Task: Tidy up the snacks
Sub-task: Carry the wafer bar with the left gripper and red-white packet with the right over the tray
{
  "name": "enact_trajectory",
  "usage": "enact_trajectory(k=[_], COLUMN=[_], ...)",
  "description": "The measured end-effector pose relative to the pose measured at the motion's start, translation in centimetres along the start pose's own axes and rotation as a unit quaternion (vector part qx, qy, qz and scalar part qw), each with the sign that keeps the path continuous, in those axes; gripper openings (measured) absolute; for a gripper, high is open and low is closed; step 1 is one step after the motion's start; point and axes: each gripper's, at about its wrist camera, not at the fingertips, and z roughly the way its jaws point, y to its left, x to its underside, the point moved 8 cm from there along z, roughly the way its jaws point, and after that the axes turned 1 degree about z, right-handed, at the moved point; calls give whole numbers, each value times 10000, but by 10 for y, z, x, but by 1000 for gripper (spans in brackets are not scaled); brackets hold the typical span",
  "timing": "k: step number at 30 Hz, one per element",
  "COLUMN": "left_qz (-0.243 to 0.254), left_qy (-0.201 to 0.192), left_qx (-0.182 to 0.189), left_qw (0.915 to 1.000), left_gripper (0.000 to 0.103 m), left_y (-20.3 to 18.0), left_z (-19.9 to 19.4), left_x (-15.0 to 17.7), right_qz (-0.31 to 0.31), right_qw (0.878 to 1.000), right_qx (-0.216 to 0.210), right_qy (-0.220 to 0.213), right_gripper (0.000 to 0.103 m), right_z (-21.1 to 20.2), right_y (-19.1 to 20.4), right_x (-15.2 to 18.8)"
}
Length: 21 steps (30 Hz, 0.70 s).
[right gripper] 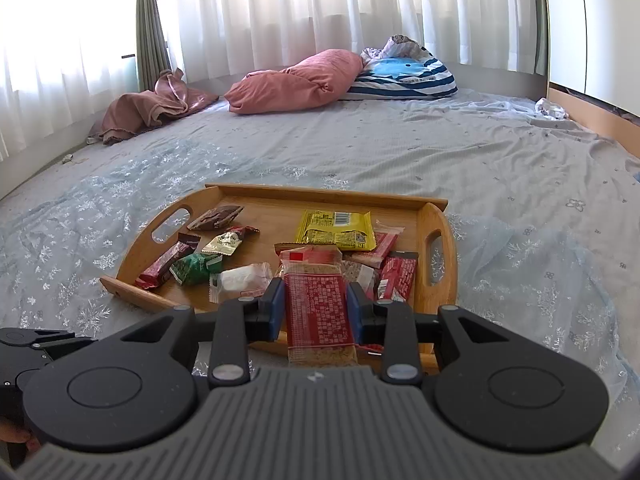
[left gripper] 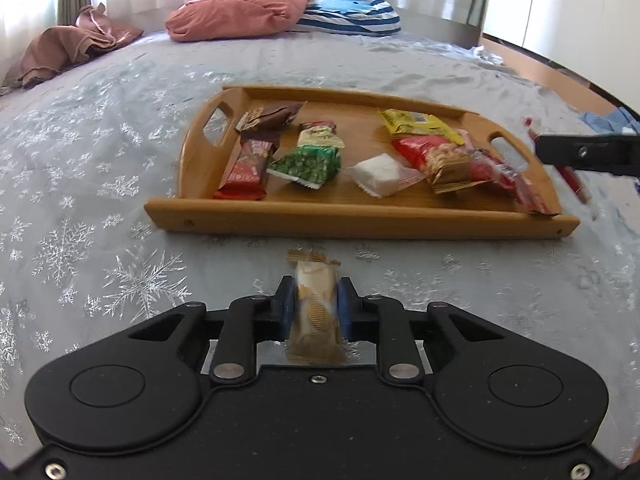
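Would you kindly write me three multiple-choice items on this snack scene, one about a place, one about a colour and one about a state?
1. Where does the tray rest?
A. on a bed
B. on a desk
C. on the floor

2. What colour is the packet in the right claw?
A. green
B. red
C. blue

3. What is the left claw doing?
A. hanging open
B. gripping the tray's handle
C. gripping a tan packet

Answers:
1. A, as snowflake bedding lies under the tray and pillows behind it.
2. B, as the red packet sits between its pads.
3. C, as the tan packet is pinched short of the tray.
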Motion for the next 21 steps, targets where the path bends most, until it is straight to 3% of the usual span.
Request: enact_trajectory(k=[11,21], left_qz=[-46,-217], left_qy=[-468,-541], left_qx=[349,530], left_qw=[9983,9969], left_gripper=[21,21], left_y=[-9,-14], left_z=[-31,-3], left_x=[-51,-118], right_qz=[198,511], right_qw=[9998,9984], right_qx=[76,204], right_qy=[3,137], right_gripper=[37,37], right_z=[3,28], right_y=[-13,-35], right_x=[-11,-45])
